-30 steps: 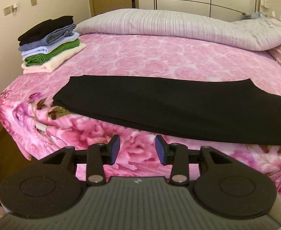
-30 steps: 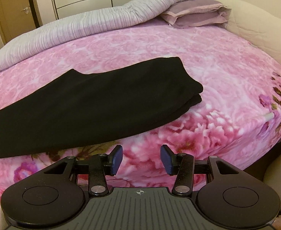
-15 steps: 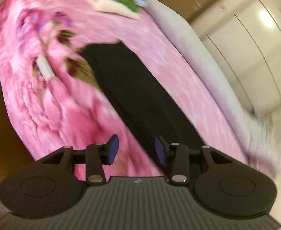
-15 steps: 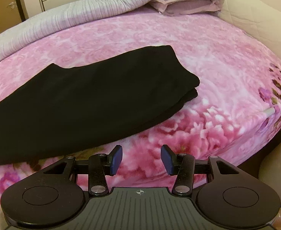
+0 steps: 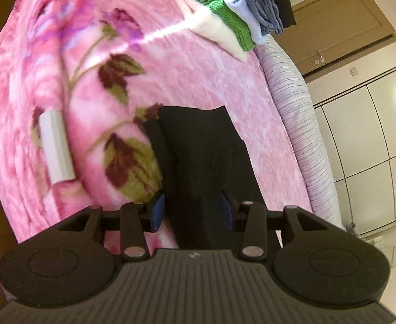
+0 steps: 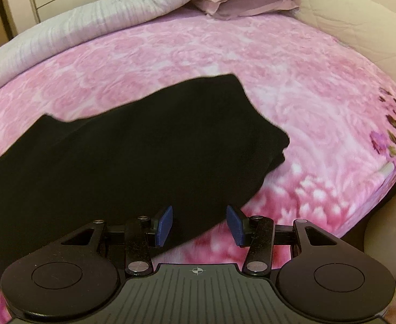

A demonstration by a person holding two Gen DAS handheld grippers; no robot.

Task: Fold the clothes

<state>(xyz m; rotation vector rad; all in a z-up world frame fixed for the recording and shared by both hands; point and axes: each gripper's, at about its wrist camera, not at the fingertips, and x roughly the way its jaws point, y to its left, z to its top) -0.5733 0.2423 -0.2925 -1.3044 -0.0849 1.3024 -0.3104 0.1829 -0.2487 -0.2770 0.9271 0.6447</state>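
Black trousers point(image 6: 122, 156), folded lengthwise, lie flat across the pink floral bedspread point(image 6: 224, 62) near its front edge. I hold my left gripper point(image 5: 191, 209) over one end and my right gripper point(image 6: 199, 225) over the other, fingers on both spread wide, gripping nothing. Folded clothes point(image 5: 241, 8) sit stacked at a far corner.

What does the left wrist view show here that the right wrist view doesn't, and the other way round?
Only the left wrist view shows the stack of folded clothes on the bed, a brown door and the left tongs, open. Only the right wrist view shows the mauve pillow and the right tongs, open. Both show the black garment lying on the pink floral bedspread, the striped grey quilt and white cupboard doors.
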